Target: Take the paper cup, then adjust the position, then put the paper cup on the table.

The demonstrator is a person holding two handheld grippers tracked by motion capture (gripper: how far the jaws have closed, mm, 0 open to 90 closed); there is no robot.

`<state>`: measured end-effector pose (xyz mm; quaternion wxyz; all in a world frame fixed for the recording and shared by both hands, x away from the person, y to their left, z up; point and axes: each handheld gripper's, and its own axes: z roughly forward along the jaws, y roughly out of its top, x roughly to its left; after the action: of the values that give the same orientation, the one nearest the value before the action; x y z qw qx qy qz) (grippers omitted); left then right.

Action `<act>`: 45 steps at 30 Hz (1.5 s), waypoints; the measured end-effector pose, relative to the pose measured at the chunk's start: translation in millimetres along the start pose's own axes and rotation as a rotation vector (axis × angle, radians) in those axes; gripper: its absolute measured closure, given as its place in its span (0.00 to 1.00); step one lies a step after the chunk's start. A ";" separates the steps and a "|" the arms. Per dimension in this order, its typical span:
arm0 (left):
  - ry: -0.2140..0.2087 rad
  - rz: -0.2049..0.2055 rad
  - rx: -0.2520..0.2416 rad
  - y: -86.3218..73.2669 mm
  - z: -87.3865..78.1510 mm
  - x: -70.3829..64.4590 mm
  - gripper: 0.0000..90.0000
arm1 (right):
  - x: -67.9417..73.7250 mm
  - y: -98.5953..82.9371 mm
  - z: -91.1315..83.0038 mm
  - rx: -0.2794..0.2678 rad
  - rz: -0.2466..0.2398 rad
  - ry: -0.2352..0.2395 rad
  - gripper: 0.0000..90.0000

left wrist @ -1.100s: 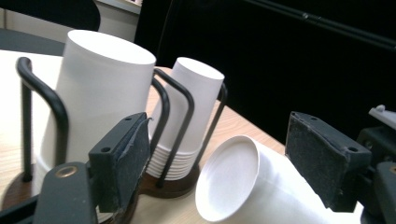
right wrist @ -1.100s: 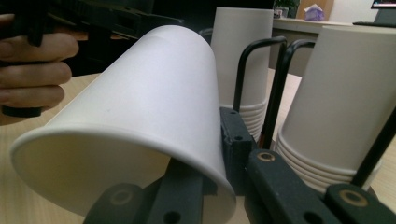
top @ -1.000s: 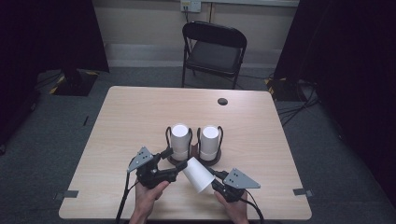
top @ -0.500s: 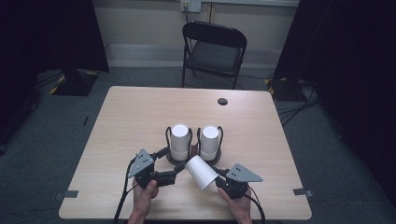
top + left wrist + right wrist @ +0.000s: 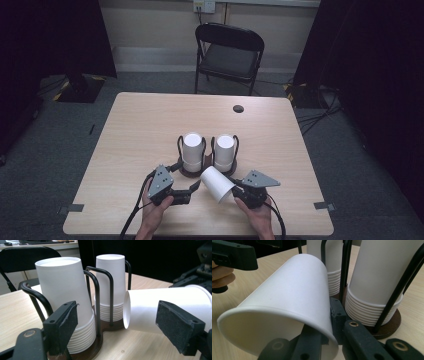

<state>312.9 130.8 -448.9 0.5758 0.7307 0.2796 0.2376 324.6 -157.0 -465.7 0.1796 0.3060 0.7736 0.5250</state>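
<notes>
From the high view, my right gripper point(image 5: 235, 192) pinched the rim of a loose paper cup point(image 5: 216, 183), which lay tilted above the table point(image 5: 130, 130) just in front of the cup holder point(image 5: 207, 169); I judged it freshly pulled from 1 of the 2 stacks, so I kept it clear of the wire hoops; my left gripper point(image 5: 192, 189) sat close beside it, jaws parted and holding nothing.

In the left gripper view, my 2 jaws stood wide apart, empty, framing the left stack point(image 5: 66, 305) and the sideways cup point(image 5: 162, 308); I judged them placed to receive the cup's closed end.

In the right gripper view, my jaws were closed on the cup's rim point(image 5: 274, 317), 1 inside the mouth and 1 outside; that grip held the light wall without crushing it; the right stack point(image 5: 379, 282) stood just beyond.
</notes>
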 end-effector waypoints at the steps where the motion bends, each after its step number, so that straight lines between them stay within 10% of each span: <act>1: 0.014 0.021 0.013 -0.8 0.9 -1.9 0.20 | -0.3 0.4 0.2 0.007 0.000 0.002 0.97; 23: 0.002 0.163 0.157 -6.1 13.4 -15.6 0.18 | -8.1 8.0 2.3 0.150 0.007 0.062 0.97; 45: -0.122 0.375 0.246 -7.2 26.1 -45.0 0.17 | -15.5 34.6 10.1 0.346 0.001 0.159 0.97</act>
<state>296.6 82.9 -462.9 0.4441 0.8474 0.1305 0.2600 352.1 -151.1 -438.3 0.0625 0.2904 0.8639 0.4067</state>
